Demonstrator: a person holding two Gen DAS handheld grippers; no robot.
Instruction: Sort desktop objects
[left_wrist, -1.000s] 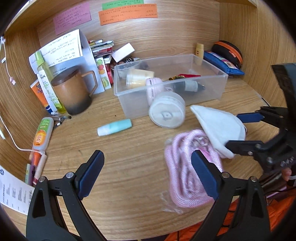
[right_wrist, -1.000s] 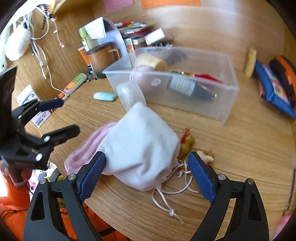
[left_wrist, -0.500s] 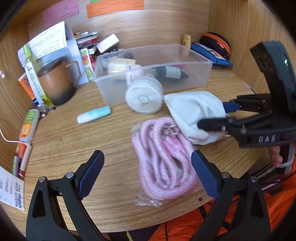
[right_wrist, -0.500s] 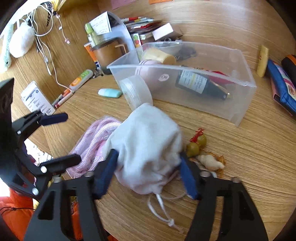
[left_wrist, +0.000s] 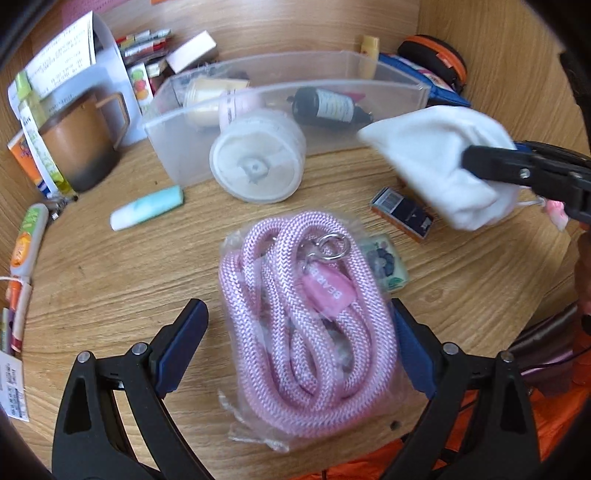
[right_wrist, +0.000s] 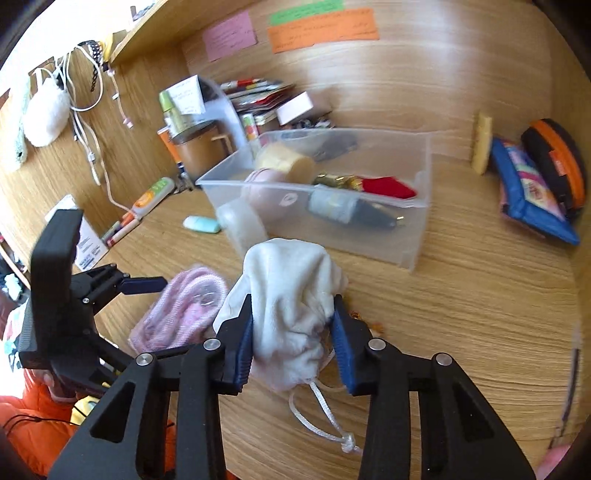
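A pink rope (left_wrist: 288, 236) coiled in a clear plastic bag lies on the wooden desk. My left gripper (left_wrist: 295, 310) hovers over its near half, open, one finger on each side and neither touching it. My right gripper (right_wrist: 293, 301) is closing its jaws on a white drawstring pouch (right_wrist: 291, 280). Both blue pads press into the cloth, and the cord dangles below. In the left wrist view the pouch (left_wrist: 436, 155) hangs above the desk at the right, pinched by the right gripper (left_wrist: 491, 153). Behind stands a clear plastic bin (right_wrist: 369, 236) holding a dark bottle, tubes and a red item.
A white round tub (left_wrist: 258, 158) leans on the bin's front. A mint tube (left_wrist: 147, 208), a small dark box (left_wrist: 402, 214) and a printed packet (left_wrist: 384, 264) lie around the rope. A brown mug (left_wrist: 79, 147) stands left; a blue pouch (right_wrist: 528, 199) and orange-black case (right_wrist: 557, 158) right.
The right gripper closed on the white pouch and lifted it off the desk, uncovering the small dark box. The left gripper sank and now straddles the pink rope.
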